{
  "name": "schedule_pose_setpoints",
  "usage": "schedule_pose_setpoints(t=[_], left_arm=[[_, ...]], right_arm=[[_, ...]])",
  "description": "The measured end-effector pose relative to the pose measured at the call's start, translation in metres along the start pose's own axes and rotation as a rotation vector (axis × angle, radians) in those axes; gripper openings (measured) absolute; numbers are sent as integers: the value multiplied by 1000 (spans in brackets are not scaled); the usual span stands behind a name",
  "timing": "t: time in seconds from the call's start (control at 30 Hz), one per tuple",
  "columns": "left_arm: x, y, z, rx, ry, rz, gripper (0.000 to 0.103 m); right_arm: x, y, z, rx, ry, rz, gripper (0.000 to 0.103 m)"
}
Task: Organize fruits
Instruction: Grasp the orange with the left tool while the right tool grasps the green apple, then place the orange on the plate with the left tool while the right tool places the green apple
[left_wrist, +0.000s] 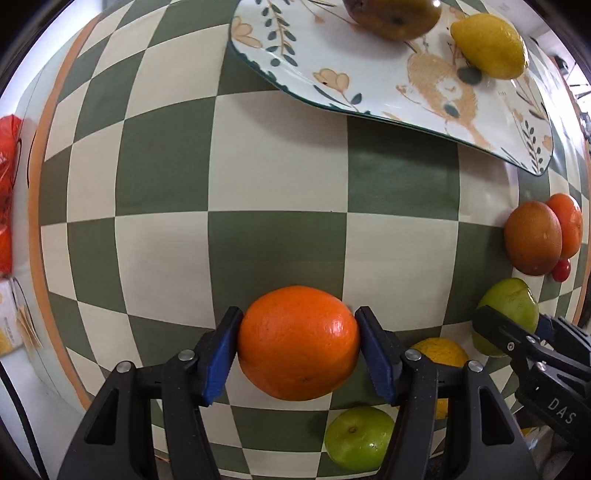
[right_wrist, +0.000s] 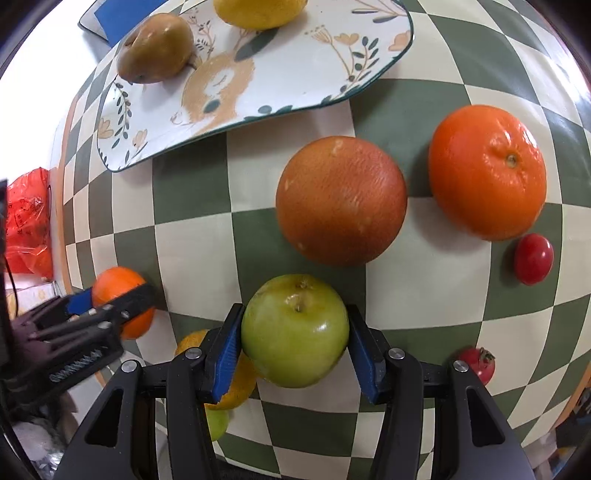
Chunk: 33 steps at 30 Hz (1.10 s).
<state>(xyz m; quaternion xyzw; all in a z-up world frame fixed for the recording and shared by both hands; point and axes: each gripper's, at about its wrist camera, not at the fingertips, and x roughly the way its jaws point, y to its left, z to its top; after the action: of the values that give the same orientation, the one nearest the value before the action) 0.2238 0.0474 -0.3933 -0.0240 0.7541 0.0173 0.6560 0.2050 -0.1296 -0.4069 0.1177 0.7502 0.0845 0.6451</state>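
- The left gripper points straight down at the checked cloth, blue pads pressed on both sides of an orange.
- The right gripper tilts steeply downward, clamping a green apple near the plate.

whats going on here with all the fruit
A person works two handheld grippers over a checkered cloth. The left gripper is clamped on an orange, the right gripper on a green apple. A pear and a lemon already lie on the floral plate; other fruit waits on the cloth.
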Motion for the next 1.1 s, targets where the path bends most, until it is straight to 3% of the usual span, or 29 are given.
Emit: schedule_pose_setpoints(t=[0.23, 0.53, 0.67, 0.8, 0.97, 1.1], left_arm=[[-2, 2, -3, -4, -6, -1, 60], [-3, 3, 16, -7, -6, -7, 60], [-17, 5, 18, -8, -20, -33, 60], [-48, 9, 24, -20, -45, -116, 60], [-100, 10, 57, -16, -125, -185, 60], [-111, 12, 104, -29, -146, -159, 60]], right_arm=[[2, -5, -3, 56, 10, 45, 60], [-2, -11, -2, 52, -45, 37, 56], [-10, -20, -2, 26, -69, 21, 56], [-25, -16, -7, -7, -107, 46, 56], [-63, -10, 1, -9, -179, 119, 55], [-86, -3, 31, -24, -233, 129, 55]])
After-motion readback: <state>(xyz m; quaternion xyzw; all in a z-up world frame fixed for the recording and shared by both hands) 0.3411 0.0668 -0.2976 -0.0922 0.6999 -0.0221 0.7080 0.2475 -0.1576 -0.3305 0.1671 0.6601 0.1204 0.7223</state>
